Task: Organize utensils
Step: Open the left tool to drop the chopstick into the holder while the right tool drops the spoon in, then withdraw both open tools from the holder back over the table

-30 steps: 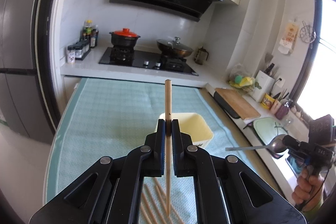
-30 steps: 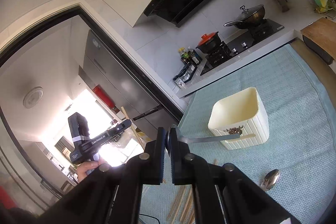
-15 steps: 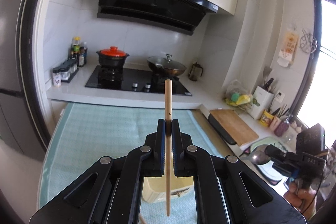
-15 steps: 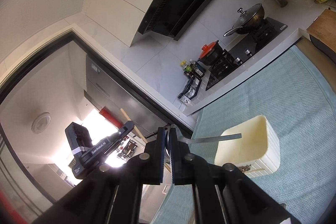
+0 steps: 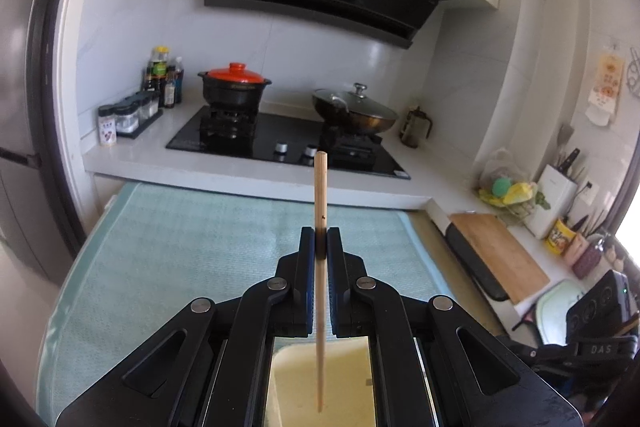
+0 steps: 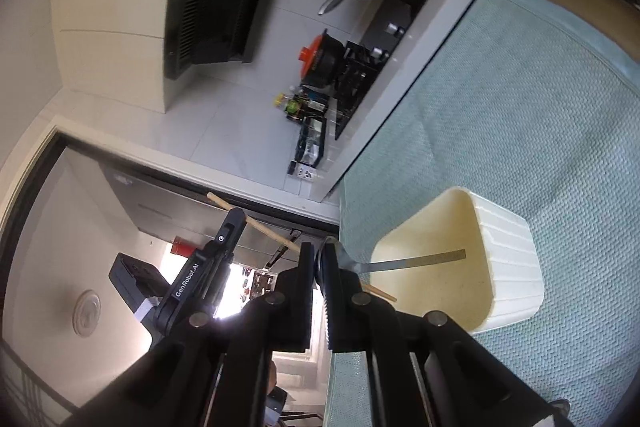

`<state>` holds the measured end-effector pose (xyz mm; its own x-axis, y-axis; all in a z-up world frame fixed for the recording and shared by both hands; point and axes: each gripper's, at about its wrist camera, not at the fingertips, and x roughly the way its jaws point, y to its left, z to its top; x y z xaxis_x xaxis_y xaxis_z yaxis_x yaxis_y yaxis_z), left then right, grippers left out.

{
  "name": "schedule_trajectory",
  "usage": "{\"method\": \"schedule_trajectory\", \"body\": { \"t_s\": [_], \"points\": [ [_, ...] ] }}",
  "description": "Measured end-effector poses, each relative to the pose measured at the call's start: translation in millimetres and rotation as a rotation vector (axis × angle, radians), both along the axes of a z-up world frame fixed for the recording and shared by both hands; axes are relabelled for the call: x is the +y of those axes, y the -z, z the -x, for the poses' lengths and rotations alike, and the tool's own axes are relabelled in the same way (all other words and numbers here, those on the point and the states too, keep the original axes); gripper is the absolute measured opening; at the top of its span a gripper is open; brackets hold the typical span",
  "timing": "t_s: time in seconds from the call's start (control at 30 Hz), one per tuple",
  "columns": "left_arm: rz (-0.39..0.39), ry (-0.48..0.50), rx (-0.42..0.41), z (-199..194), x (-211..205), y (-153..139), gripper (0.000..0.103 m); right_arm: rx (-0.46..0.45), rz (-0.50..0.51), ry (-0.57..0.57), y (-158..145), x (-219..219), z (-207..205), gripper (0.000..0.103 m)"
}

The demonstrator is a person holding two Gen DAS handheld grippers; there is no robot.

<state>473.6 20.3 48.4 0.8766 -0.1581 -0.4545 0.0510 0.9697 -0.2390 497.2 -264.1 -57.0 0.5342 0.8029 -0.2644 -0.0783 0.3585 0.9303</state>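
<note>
**A:** What do the left tongs (image 5: 320, 243) hold, and where?

**B:** They are pressed together on a single wooden chopstick (image 5: 320, 195), which stands nearly upright. Its lower tip hangs inside the mouth of a cream holder (image 5: 352, 379), seen between the tong arms. The holder sits on a pale green mat (image 5: 160, 251) covering the tabletop.

**A:** What could go wrong there?

**B:** The grip sits fairly high on the stick. If the tongs part while the stick leans, I judge it could strike the rim and tip out onto the mat.

**A:** And on the right?

**B:** The right tongs (image 6: 319, 263) pinch a metal spoon (image 6: 416, 260) by its bowl end. The flat handle reaches sideways over the holder's opening, not down into it. The chopstick crosses just behind these tongs.

**A:** The risk?

**B:** Two, I think. A spoon let go while level may bridge the rim or slide off. And both utensils crowd one opening, so they may knock together, or nudge the light-looking holder over.
</note>
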Motion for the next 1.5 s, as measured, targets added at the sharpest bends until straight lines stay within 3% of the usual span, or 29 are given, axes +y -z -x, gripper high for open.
{"method": "schedule_trajectory", "body": {
  "t_s": [0.27, 0.53, 0.57, 0.63, 0.67, 0.7, 0.73, 0.83, 0.97, 1.23, 1.33, 1.5],
  "points": [
    [0.003, -0.041, 0.064, -23, 2, 45, 0.004, 0.172, 0.019, 0.01, 55, 5, -36, 0.004],
    [-0.055, -0.028, 0.109, -35, -4, 63, 0.005, 0.176, 0.049, 0.064, 57, 2, -63, 0.01],
    [-0.055, -0.028, 0.113, -35, -4, 64, 0.009, 0.173, 0.058, 0.066, 56, 2, -65, 0.014],
    [-0.048, -0.024, 0.12, -35, -3, 63, 0.029, 0.164, 0.08, 0.073, 52, 1, -70, 0.035],
    [-0.047, -0.029, 0.117, -34, -2, 62, 0.048, 0.153, 0.096, 0.083, 49, 0, -71, 0.051],
    [-0.046, -0.033, 0.106, -32, -2, 60, 0.053, 0.141, 0.117, 0.094, 44, -1, -74, 0.06],
    [-0.05, -0.039, 0.098, -31, -1, 59, 0.058, 0.128, 0.143, 0.102, 40, -2, -73, 0.061],
    [-0.054, -0.032, 0.103, -24, 2, 53, 0.06, 0.081, 0.214, 0.098, 24, -4, -67, 0.061],
    [-0.088, -0.016, 0.073, 3, 8, 38, 0.07, -0.061, 0.399, 0.109, -10, 1, -42, 0.061],
    [-0.158, -0.011, 0.04, 94, 37, 10, 0.088, -0.371, 0.742, 0.124, -67, 16, 57, 0.063],
    [-0.185, -0.021, 0.038, 134, 51, 7, 0.093, -0.448, 0.858, 0.112, -70, 23, 98, 0.065],
    [-0.202, -0.034, 0.05, 201, 67, 20, 0.098, -0.496, 1.036, 0.098, -44, 29, 157, 0.069]
  ]
}}
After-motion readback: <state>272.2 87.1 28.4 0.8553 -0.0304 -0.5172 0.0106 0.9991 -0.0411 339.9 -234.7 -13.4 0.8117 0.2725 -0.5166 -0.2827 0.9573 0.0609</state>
